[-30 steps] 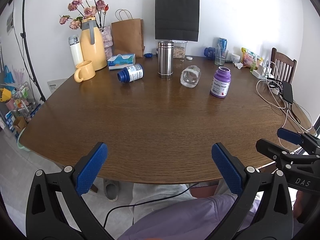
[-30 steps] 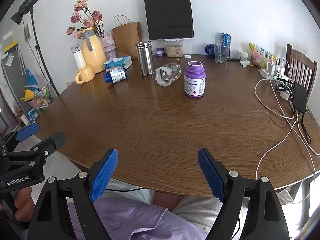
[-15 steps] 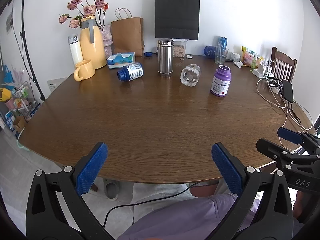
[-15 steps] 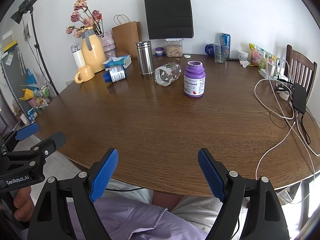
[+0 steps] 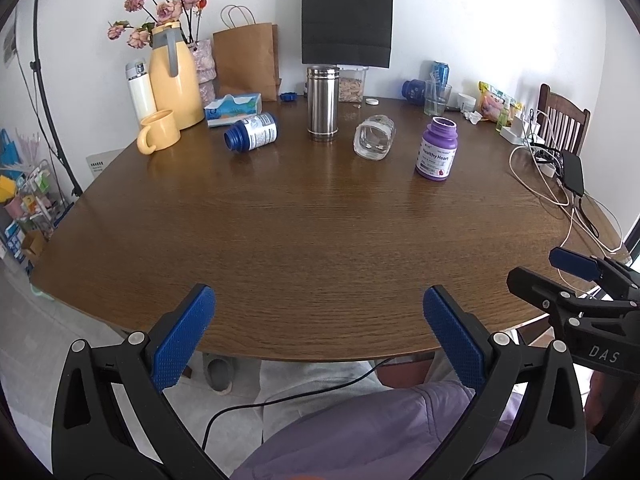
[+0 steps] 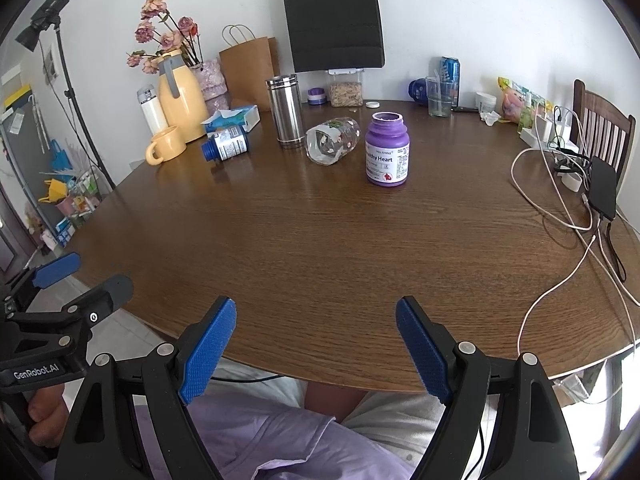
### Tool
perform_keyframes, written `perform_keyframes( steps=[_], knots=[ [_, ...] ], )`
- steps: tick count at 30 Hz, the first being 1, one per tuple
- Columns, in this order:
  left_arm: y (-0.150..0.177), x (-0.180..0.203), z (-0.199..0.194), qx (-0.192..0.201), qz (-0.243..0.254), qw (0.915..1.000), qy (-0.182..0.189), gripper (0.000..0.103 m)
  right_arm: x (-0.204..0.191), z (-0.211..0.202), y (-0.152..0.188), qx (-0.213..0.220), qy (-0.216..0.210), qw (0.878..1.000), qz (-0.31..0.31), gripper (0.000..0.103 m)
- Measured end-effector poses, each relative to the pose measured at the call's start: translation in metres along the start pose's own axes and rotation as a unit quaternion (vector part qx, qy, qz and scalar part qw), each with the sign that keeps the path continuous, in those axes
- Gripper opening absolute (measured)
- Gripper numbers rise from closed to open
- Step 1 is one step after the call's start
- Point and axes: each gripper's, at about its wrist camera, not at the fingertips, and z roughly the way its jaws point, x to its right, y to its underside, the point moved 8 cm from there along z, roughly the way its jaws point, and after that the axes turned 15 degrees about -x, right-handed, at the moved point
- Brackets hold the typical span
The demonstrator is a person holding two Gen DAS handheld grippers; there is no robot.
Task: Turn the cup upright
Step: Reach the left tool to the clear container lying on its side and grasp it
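Note:
A clear glass cup with a flower print lies on its side at the far middle of the brown table, its mouth facing me; it also shows in the right wrist view. My left gripper is open and empty at the near table edge, far from the cup. My right gripper is open and empty, also at the near edge. Each gripper shows at the side of the other's view.
A steel tumbler stands left of the cup, a purple bottle right of it. A blue-capped bottle lies on its side. A yellow mug, jug, tissue box and bags stand at the back. Cables run along the right.

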Motion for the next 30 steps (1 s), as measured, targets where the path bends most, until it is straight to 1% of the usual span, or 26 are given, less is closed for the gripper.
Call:
perform_keyframes(
  steps=[2,4,7,10,12,13,14,15,17,19,21,23,25,26,27,30],
  knots=[
    [-0.008,0.000,0.003,0.007,0.003,1.0000,-0.002,0.103,0.002,0.003,-0.005,0.004,0.004,1.000,-0.002,0.085],
    [-0.019,0.002,0.008,0.013,0.017,0.9997,-0.007,0.103,0.004,0.009,-0.012,0.003,0.007,1.000,-0.007,0.085],
    [-0.035,0.006,0.020,0.017,0.028,0.9995,0.005,0.103,0.014,0.020,-0.032,0.001,0.010,1.000,-0.009,0.085],
    [-0.048,0.009,0.038,0.000,0.031,0.9994,0.017,0.103,0.025,0.026,-0.052,0.004,0.011,1.000,-0.005,0.085],
    [-0.058,0.013,0.048,-0.008,0.035,0.9992,0.019,0.103,0.034,0.029,-0.074,0.008,0.008,1.000,-0.003,0.086],
    [-0.067,0.016,0.056,-0.012,0.040,0.9989,0.019,0.103,0.036,0.030,-0.080,0.010,0.008,1.000,-0.003,0.086],
    [-0.073,0.020,0.061,-0.014,0.047,0.9985,0.023,0.103,0.040,0.030,-0.093,0.015,0.008,1.000,-0.003,0.085],
    [-0.082,0.025,0.068,-0.016,0.059,0.9976,0.032,0.103,0.043,0.030,-0.101,0.019,0.006,1.000,-0.004,0.085],
    [-0.096,0.034,0.081,-0.031,0.080,0.9947,0.057,0.103,0.047,0.032,-0.118,0.025,-0.001,1.000,-0.003,0.085],
    [-0.112,0.040,0.092,-0.035,0.084,0.9924,0.083,0.103,0.054,0.036,-0.137,0.019,-0.022,1.000,-0.003,0.085],
    [-0.131,0.045,0.104,-0.029,0.088,0.9927,0.077,0.103,0.060,0.040,-0.151,0.016,-0.030,0.999,-0.002,0.085],
    [-0.154,0.053,0.114,-0.015,0.103,0.9910,0.084,0.103,0.066,0.043,-0.171,0.017,-0.031,0.999,-0.005,0.085],
    [-0.174,0.059,0.126,-0.015,0.109,0.9898,0.090,0.103,0.070,0.047,-0.187,0.016,-0.031,0.999,-0.005,0.085],
    [-0.186,0.065,0.132,-0.014,0.117,0.9885,0.095,0.103,0.072,0.051,-0.197,0.013,-0.036,0.999,-0.004,0.085],
    [-0.195,0.068,0.138,-0.013,0.120,0.9880,0.096,0.103,0.073,0.057,-0.211,0.009,-0.051,0.999,-0.002,0.085],
    [-0.226,0.075,0.162,-0.014,0.120,0.9890,0.085,0.103,0.076,0.073,-0.239,-0.004,-0.077,0.997,0.008,0.085]
  ],
)
